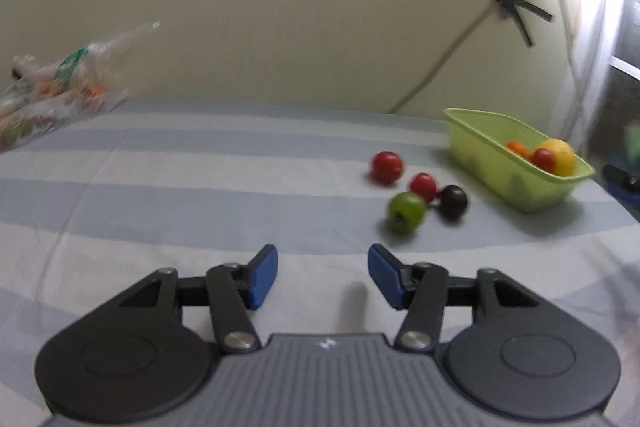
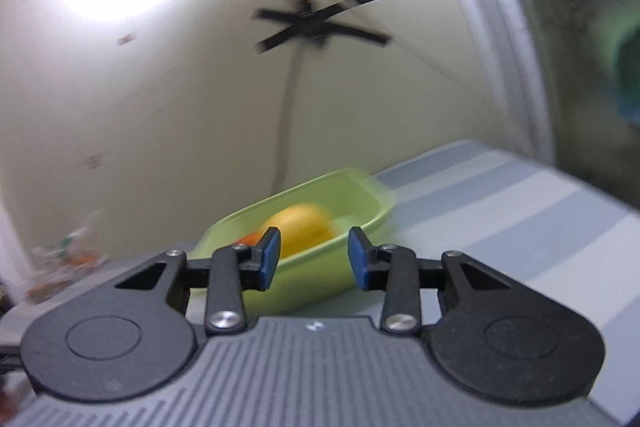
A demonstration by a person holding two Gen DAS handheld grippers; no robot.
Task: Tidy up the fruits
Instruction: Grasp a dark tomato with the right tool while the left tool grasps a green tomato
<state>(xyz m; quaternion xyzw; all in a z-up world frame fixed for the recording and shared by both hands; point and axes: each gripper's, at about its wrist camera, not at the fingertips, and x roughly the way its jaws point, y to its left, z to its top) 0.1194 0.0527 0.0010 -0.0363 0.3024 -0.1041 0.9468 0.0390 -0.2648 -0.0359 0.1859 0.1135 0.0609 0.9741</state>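
Clearly empty, both the left gripper [image 1: 323, 277] and right gripper [image 2: 313, 259] stand part-open, so a hasty reach could nudge the round green fruit [image 1: 406, 211] rolling away.

no words or numbers can be read in either view. the only mark is a small white logo [image 1: 327, 343] on the grey ribbed body of the left tool, and its like [image 2: 315, 325] on the right tool; its shape is too small to tell.

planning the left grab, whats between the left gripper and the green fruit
Only bare striped sheet between left gripper and round green fruit, per left wrist view.
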